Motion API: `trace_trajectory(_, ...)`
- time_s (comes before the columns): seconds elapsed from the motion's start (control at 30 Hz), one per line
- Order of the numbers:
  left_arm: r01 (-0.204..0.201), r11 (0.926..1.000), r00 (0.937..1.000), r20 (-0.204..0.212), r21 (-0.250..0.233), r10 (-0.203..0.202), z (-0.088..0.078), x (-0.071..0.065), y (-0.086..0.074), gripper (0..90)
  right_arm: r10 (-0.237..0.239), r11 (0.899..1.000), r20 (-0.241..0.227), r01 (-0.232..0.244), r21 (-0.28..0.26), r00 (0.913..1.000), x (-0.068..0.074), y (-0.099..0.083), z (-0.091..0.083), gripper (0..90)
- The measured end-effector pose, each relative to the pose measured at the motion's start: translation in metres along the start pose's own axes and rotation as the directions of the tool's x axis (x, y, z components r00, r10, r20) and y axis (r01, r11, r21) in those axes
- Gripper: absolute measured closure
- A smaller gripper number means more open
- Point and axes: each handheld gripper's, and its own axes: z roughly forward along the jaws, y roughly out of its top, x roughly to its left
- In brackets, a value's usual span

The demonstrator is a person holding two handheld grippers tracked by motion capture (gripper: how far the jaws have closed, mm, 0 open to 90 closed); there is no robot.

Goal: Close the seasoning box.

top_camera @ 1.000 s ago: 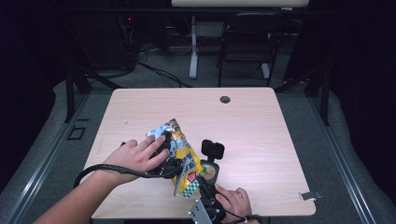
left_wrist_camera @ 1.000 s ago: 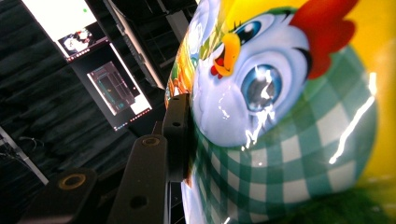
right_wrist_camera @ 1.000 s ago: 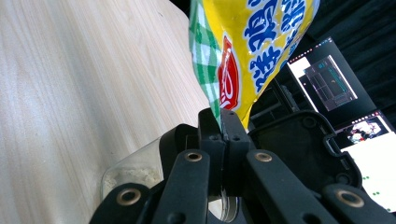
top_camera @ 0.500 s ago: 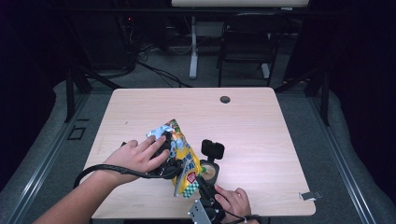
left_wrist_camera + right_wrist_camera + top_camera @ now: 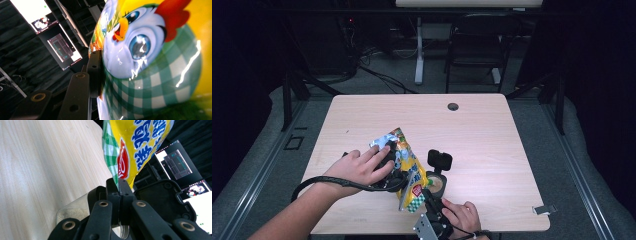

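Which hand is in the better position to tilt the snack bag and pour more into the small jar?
Left. The left gripper holds the snack bag by its body, so it can probably tilt it. The right gripper only pinches the bag's lower edge above the jar.

A wooden table [image 5: 492, 130] with a dark grommet [image 5: 453, 106]; behind it a chair [image 5: 475, 47] and lit monitors [image 5: 58, 37].

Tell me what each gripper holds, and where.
Both hold the yellow snack bag: the right gripper pinches its green-checked corner edge, the left gripper presses against its printed side.
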Motion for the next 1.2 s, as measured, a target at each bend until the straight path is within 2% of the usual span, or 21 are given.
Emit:
trace_trajectory(0.4, 0.007, 1.0000, 0.9999, 0.007, 0.000, -0.007, 0.0007, 0.0000, 0.0008, 68.2, -0.010, 1.000, 0.007, 0.010, 0.009, 0.9999, 0.0001, 0.0001, -0.0004, 89.4)
trace_trajectory(0.47, 0.005, 1.0000, 1.0000, 0.005, 0.000, -0.005, 0.0006, 0.0002, 0.0009, 68.2, 0.009, 1.000, 0.002, -0.009, -0.012, 1.0000, 0.0010, -0.0009, 0.0012, 89.3)
trace_trajectory(0.53, 0.002, 1.0000, 1.0000, 0.002, 0.000, -0.002, 0.0005, 0.0005, 0.0011, 68.1, -0.021, 1.000, 0.010, 0.021, 0.023, 0.9997, -0.0007, 0.0005, -0.0014, 89.4)
trace_trajectory(0.73, -0.007, 1.0000, 0.9999, -0.007, 0.000, 0.007, 0.0001, 0.0014, 0.0013, 67.9, -0.001, 1.000, 0.007, 0.001, 0.005, 1.0000, -0.0001, -0.0003, -0.0003, 89.4)
trace_trajectory(0.87, 0.003, 1.0000, 1.0000, 0.002, -0.002, -0.003, 0.0000, 0.0015, 0.0005, 67.8, 0.006, 1.000, 0.009, -0.006, 0.001, 0.9999, -0.0008, -0.0004, -0.0008, 89.5)
trace_trajectory(0.97, 0.004, 1.0000, 1.0000, 0.005, -0.001, -0.004, 0.0002, 0.0018, 0.0002, 67.9, -0.007, 1.000, 0.013, 0.007, 0.022, 0.9999, -0.0024, 0.0004, -0.0024, 89.6)
trace_trajectory(1.2, 0.005, 1.0000, 0.9999, 0.009, -0.002, -0.005, -0.0004, 0.0028, -0.0004, 67.9, 0.021, 1.000, 0.012, -0.021, -0.001, 0.9997, -0.0023, -0.0004, -0.0009, 89.7)
